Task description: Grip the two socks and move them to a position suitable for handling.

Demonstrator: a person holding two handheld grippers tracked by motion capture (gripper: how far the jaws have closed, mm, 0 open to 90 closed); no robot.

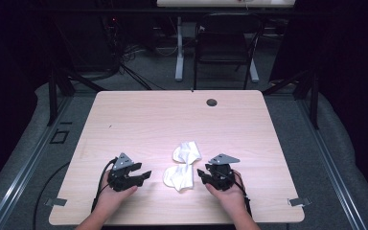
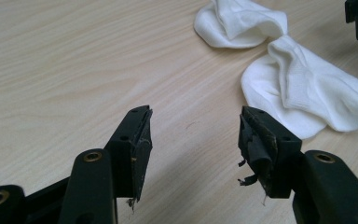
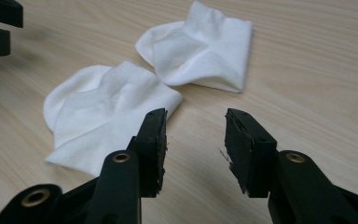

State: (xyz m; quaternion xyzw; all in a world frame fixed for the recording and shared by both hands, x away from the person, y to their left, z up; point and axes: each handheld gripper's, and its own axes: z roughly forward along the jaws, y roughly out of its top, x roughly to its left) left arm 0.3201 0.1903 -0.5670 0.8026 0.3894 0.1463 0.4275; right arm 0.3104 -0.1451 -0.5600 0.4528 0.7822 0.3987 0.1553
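Two white socks lie crumpled on the light wooden tabletop [image 1: 139,120] — the near sock [image 1: 179,177] and the far sock [image 1: 186,151], touching each other at one point. The left tool [image 1: 147,174] rests low beside the near sock, jaws spread with only bare wood between them. The right tool [image 1: 200,173] sits at the sock's other side — also spread, holding nothing, one jaw just over the sock's edge.

A pale wooden desk [image 1: 139,120] had a round dark grommet hole [image 1: 212,102] near its far edge; behind it stood a black chair [image 1: 225,43].
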